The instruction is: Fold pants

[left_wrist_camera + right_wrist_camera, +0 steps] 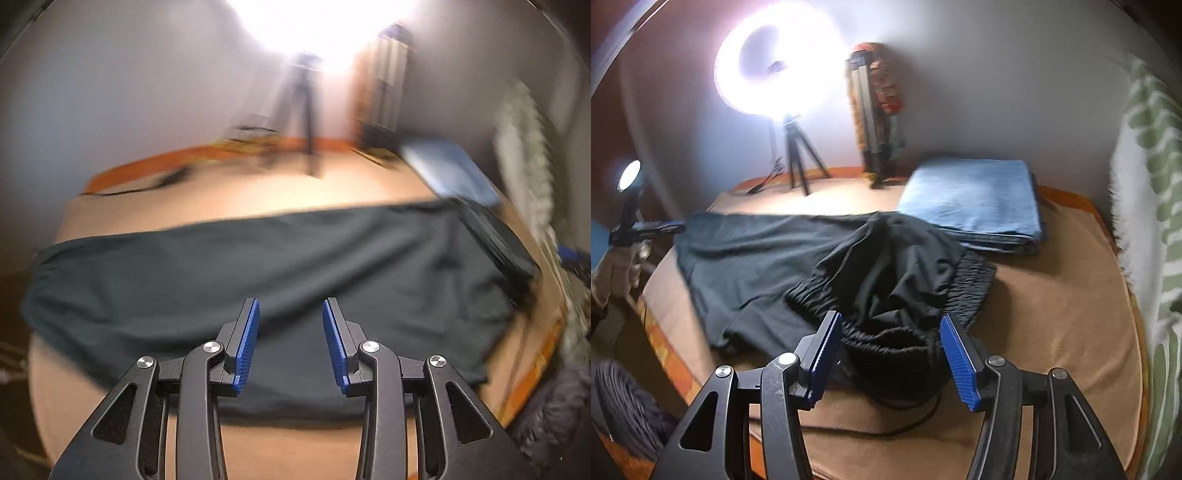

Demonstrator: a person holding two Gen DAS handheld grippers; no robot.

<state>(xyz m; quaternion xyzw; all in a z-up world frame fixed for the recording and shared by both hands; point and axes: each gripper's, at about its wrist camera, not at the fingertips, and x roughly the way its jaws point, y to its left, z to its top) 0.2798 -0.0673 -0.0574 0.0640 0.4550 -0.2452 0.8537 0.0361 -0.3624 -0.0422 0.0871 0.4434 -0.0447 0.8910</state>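
The pants point(798, 266) lie across the bed point(1052, 314) before me, waistband bunched between my right gripper's point(891, 325) fingers. Behind them sit the folded cloth point(975, 199) and tripod point(798, 155).

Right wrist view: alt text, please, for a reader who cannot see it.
Open right gripper hovers over the bunched elastic waistband of black pants spread on a tan-covered bed. Behind lie folded blue jeans and a glowing ring light.
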